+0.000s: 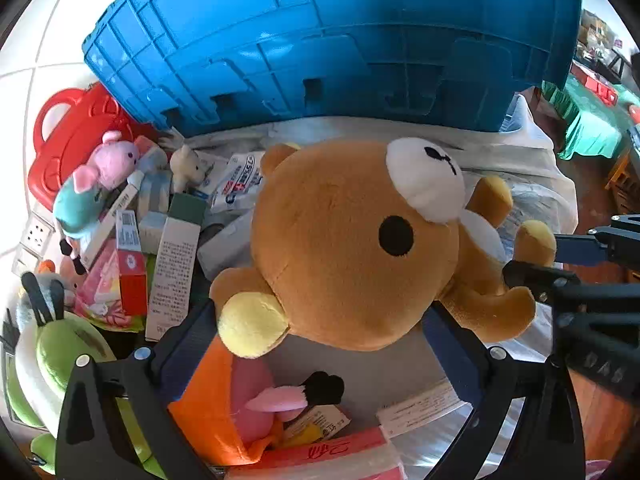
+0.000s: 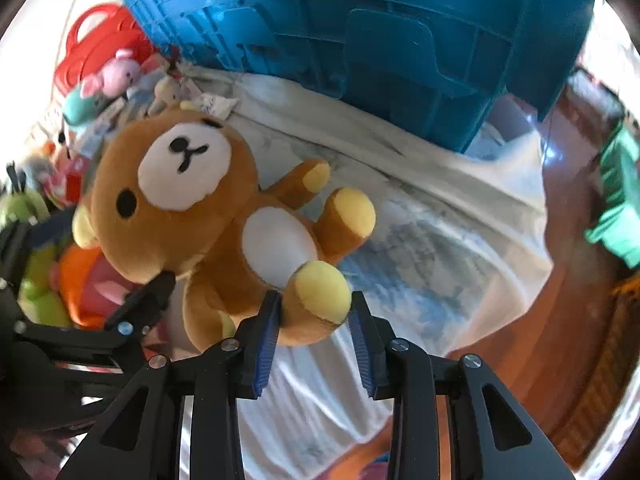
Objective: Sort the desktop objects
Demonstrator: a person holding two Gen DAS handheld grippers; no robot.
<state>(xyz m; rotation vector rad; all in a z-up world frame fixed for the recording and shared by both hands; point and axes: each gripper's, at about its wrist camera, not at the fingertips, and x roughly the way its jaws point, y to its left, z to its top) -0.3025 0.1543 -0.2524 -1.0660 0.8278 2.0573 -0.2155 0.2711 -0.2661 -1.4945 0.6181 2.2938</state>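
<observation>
A brown plush bear (image 1: 344, 240) with a white muzzle and yellow paws hangs above the table. My left gripper (image 1: 320, 316) is shut on the bear's head, one finger on each side. My right gripper (image 2: 316, 308) is closed around the bear's yellow-soled foot (image 2: 320, 288), and the bear (image 2: 208, 216) fills the left of the right wrist view. The right gripper also shows at the right edge of the left wrist view (image 1: 560, 280). A big blue crate (image 1: 328, 36) stands behind, also seen in the right wrist view (image 2: 380, 40).
A heap lies at the left: a pink pig plush (image 1: 104, 172), a red toy case (image 1: 76, 136), several small boxes (image 1: 172, 256), a green plush (image 1: 60, 356) and an orange-pink plush (image 1: 236, 396). A white cloth (image 2: 420, 220) covers the table. Wooden floor (image 2: 580, 320) is at the right.
</observation>
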